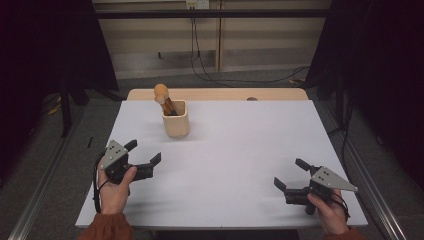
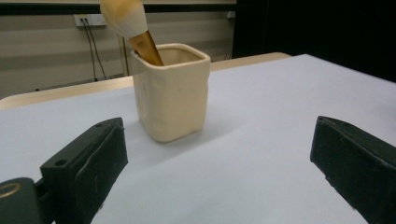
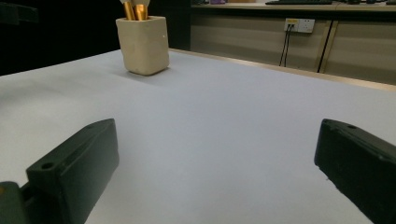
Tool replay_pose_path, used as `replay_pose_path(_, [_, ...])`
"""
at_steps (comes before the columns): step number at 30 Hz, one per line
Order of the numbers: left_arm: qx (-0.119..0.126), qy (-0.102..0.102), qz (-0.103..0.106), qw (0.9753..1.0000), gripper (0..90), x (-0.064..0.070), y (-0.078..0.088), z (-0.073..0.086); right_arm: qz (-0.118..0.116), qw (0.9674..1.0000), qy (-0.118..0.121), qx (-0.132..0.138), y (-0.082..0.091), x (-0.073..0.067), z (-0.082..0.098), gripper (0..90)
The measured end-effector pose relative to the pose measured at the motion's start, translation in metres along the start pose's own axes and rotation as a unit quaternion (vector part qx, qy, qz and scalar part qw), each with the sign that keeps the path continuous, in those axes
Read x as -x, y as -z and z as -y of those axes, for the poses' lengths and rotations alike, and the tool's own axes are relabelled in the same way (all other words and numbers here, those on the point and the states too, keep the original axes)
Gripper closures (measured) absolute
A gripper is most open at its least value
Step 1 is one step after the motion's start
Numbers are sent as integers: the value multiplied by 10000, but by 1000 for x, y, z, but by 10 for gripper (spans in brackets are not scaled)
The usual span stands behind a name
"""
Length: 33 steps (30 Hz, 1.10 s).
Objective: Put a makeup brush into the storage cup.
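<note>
One cream cup (image 1: 176, 120) stands upright toward the worktop's (image 1: 240, 150) far left, brush (image 1: 161, 93) handles inside it; their lower ends are hidden, so the count is hard to call. Left claw (image 1: 145, 153) gapes wide nearby, right claw (image 1: 291, 174) wide and well apart, bare surface between.

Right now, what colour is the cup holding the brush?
Cream; the cup shows best in the left gripper view.

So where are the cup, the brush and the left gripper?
cup (image 2: 171, 100): left gripper view, front wall.
brush (image 2: 123, 16): left gripper view, fluffy head.
left gripper (image 1: 145, 153): high view, midway between its fingertips.
</note>
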<state>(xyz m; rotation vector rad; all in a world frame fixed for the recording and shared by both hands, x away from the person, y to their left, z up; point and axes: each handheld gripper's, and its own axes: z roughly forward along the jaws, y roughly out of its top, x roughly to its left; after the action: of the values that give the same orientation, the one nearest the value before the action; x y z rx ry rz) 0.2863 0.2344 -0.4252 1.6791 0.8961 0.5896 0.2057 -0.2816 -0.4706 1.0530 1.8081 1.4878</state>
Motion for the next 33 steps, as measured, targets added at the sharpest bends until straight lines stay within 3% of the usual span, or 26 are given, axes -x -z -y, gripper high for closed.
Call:
replay_pose_path(5, [52, -27, 30, 10000, 44, 4, 8, 10, 26, 10000, -5, -4, -1, 1, 1, 0])
replay_pose_path(13, [48, 294, -35, 9996, 36, 12, 20, 29, 9, 10000, 27, -24, 0, 0, 1, 0])
replay_pose_path(15, [-47, 148, -67, 9999, 35, 14, 23, 32, 13, 10000, -2, -9, 0, 0, 0, 0])
replay_pose_path(17, [20, 244, -36, 9997, 35, 16, 26, 34, 27, 10000, -5, -10, 0, 1, 1, 0])
replay_pose_path(20, [-23, 103, -16, 9999, 34, 22, 30, 36, 28, 10000, -9, -11, 1, 1, 1, 0])
replay_pose_path(23, [-48, 91, 1, 9999, 32, 26, 34, 39, 36, 10000, -9, -9, 1, 0, 1, 0])
replay_pose_path(25, [-51, 45, -112, 9999, 32, 30, 37, 42, 38, 10000, -7, 2, 2, 1, 1, 0])
replay_pose_path(33, [-49, -15, -157, 9999, 30, 31, 46, 45, 24, 10000, 17, -4, 3, 1, 1, 0])
